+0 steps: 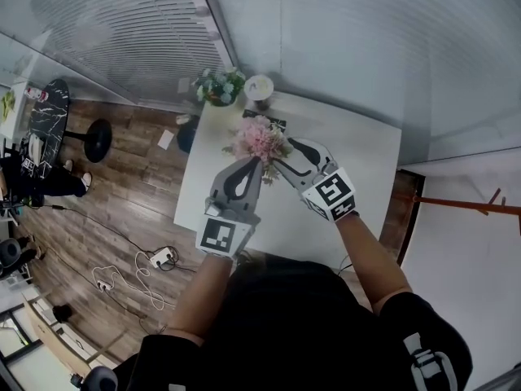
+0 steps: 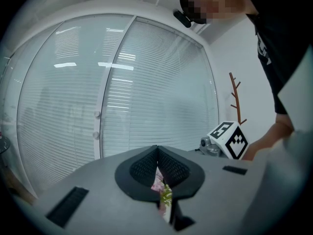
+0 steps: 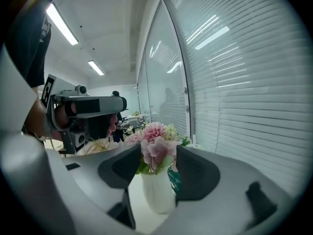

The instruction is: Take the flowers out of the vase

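Your left gripper [image 2: 157, 155] has its jaws closed on a sprig of the flowers [image 1: 259, 139]. Your right gripper [image 3: 155, 155] holds its jaws wide open around the vase [image 3: 157, 192], which stands on the table [image 1: 358, 161] with the bunch in it.

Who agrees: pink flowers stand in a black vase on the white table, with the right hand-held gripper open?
The vase is white, not black, as the right gripper view shows; pink flowers, white table and open right hand-held gripper stand.
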`<state>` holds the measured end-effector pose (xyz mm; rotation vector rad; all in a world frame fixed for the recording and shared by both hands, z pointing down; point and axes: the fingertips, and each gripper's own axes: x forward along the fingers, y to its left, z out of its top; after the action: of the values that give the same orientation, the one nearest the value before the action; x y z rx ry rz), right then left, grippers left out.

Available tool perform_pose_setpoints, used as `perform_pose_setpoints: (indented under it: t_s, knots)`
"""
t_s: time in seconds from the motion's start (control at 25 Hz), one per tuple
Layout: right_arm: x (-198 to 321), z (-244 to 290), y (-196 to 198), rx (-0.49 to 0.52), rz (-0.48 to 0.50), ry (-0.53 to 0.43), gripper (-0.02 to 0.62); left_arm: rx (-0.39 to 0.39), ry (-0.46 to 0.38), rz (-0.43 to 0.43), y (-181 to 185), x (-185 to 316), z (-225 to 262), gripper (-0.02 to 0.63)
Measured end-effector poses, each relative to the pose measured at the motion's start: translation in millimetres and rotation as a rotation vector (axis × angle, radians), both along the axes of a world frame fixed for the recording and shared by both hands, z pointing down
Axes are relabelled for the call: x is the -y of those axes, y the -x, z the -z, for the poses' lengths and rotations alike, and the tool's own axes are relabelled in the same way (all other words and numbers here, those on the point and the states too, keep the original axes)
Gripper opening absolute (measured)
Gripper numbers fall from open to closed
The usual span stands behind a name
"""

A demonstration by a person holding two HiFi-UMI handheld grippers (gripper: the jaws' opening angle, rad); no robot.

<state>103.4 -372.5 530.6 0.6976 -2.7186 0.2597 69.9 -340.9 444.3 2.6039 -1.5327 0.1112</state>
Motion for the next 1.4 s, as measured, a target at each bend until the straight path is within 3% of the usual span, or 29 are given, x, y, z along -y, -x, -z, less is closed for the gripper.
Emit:
perform_pose_setpoints:
  t_s: [0.28, 0.4, 0.52, 1.04, 1.4]
  knots:
    - [-3, -22, 7, -0.038, 0.038, 0.029, 0.224, 0.004, 0.020, 0.012, 3, 1, -8, 0.011]
    - [0, -21, 7, -0.033, 0.013, 0.005, 0.082, 0.009, 0.023, 0.016, 6, 1, -9, 0.011]
    - [-1, -20, 9, -0.013, 0.014, 0.009, 0.037, 0.011, 0.027, 0.022, 9, 0, -10, 0.011]
    - [-6, 9, 11, 0.111, 0.004, -0.009, 0.025, 0.033, 0.002, 0.061, 24, -10, 3, 0.011]
    - [-15, 37, 21, 0.139, -0.028, -0.051, 0.023, 0.028, -0.041, 0.082, 53, -27, 28, 0.011]
